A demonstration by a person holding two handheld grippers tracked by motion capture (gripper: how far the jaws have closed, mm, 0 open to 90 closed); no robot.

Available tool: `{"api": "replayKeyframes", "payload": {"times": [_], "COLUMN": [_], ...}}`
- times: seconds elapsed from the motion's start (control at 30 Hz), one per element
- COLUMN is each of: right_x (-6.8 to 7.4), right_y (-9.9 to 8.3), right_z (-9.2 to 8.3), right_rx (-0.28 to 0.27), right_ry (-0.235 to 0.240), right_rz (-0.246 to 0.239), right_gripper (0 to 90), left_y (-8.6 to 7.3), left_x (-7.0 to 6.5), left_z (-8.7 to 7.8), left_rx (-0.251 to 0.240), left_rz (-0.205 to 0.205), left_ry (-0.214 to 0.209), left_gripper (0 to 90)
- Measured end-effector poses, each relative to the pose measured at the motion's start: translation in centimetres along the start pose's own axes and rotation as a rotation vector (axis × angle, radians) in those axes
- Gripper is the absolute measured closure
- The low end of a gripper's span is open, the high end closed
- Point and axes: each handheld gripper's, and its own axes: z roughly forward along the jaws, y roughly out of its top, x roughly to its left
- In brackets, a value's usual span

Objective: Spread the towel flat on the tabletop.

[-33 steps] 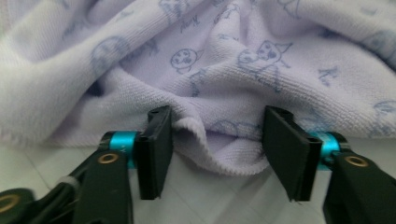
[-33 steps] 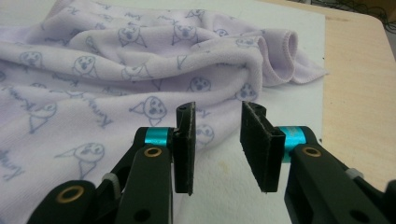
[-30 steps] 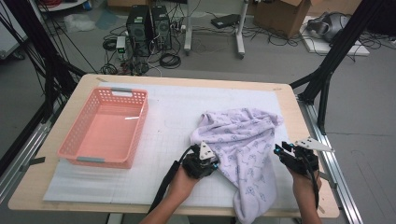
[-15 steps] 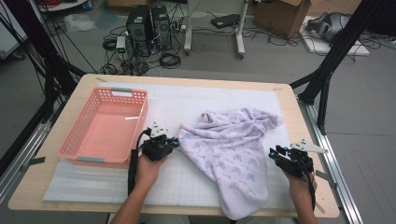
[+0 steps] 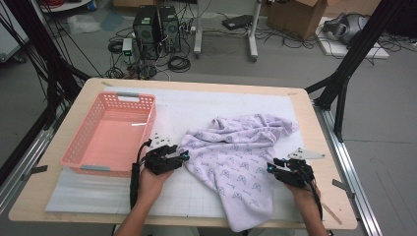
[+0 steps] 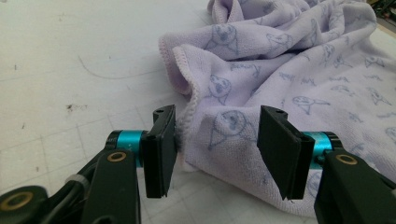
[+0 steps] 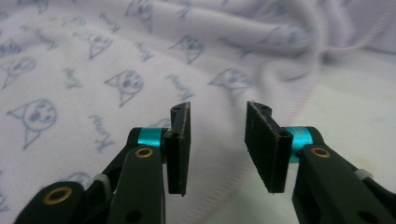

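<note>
Towel: one, lilac with a printed cat-face pattern, lying crumpled on the white mat, its near end hanging over the table's front edge. Basket: one, pink plastic, standing on the mat's left part, well apart from the towel. Grippers: two, one in each of your hands.

Your left gripper sits at the towel's left edge; its jaws have just been opening and stand well apart. In the left gripper view, the towel's hemmed edge lies between them, one pad just touching the hem, the other clear of the cloth. No grip there.

Your right gripper rests at the towel's right edge, low over the mat. Its jaws have also just been opening; in the right gripper view the pads stand apart with nothing pressed between them, the towel's stitched border running just beyond.

Floor beyond the table: two computer towers, tangled cables, cardboard box. Black frame legs flank both sides.
</note>
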Motion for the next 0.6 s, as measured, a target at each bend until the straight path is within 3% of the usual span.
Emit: {"api": "replayKeyframes", "payload": {"times": [0.07, 0.1, 0.13, 0.17, 0.2, 0.23, 0.27, 0.33, 0.4, 0.5, 0.6], "right_x": [0.7, 1.2, 1.4, 1.6, 1.8, 1.9, 1.8, 0.8, -1.0, -3.7, -6.0], "right_y": [0.0, 0.1, 0.2, 0.5, 0.7, 0.9, 1.1, 1.5, 1.9, 2.4, 2.3], "right_z": [1.1, 1.4, 1.5, 1.7, 1.7, 1.9, 2.1, 2.2, 2.1, 1.3, 0.0], "right_rx": [0.045, 0.042, 0.047, 0.056, 0.066, 0.073, 0.073, 0.049, 0.003, -0.059, -0.081], "right_ry": [0.015, -0.011, -0.019, -0.028, -0.064, -0.093, -0.115, -0.160, -0.199, -0.323, -0.437], "right_rz": [-0.025, -0.061, -0.082, -0.111, -0.160, -0.202, -0.212, -0.172, -0.083, 0.041, 0.140], "right_gripper": [57.0, 59.4, 63.8, 81.4, 87.3, 88.1, 88.5, 88.6, 88.5, 88.5, 88.4], "left_y": [-0.1, -0.1, -0.2, -0.2, -0.2, -0.3, -0.3, -0.3, -0.3, -0.4, -0.6], "left_x": [-0.1, -0.1, -0.2, -0.3, -0.3, -0.3, -0.4, -0.4, -0.5, -0.7, -1.1], "left_z": [-0.1, -0.1, -0.1, -0.1, -0.1, -0.1, -0.1, -0.1, -0.1, 0.2, 0.5], "left_rx": [-0.001, -0.001, -0.004, -0.004, -0.005, -0.003, -0.004, 0.000, 0.003, 0.014, 0.026], "left_rz": [0.002, 0.005, 0.008, 0.009, 0.011, 0.014, 0.014, 0.018, 0.016, 0.025, 0.038], "left_ry": [-0.006, -0.009, -0.007, -0.011, -0.012, -0.017, -0.016, -0.019, -0.024, -0.043, -0.061], "left_gripper": [47.6, 47.9, 48.0, 48.0, 48.2, 48.2, 48.2, 48.2, 48.2, 48.1, 49.1]}}
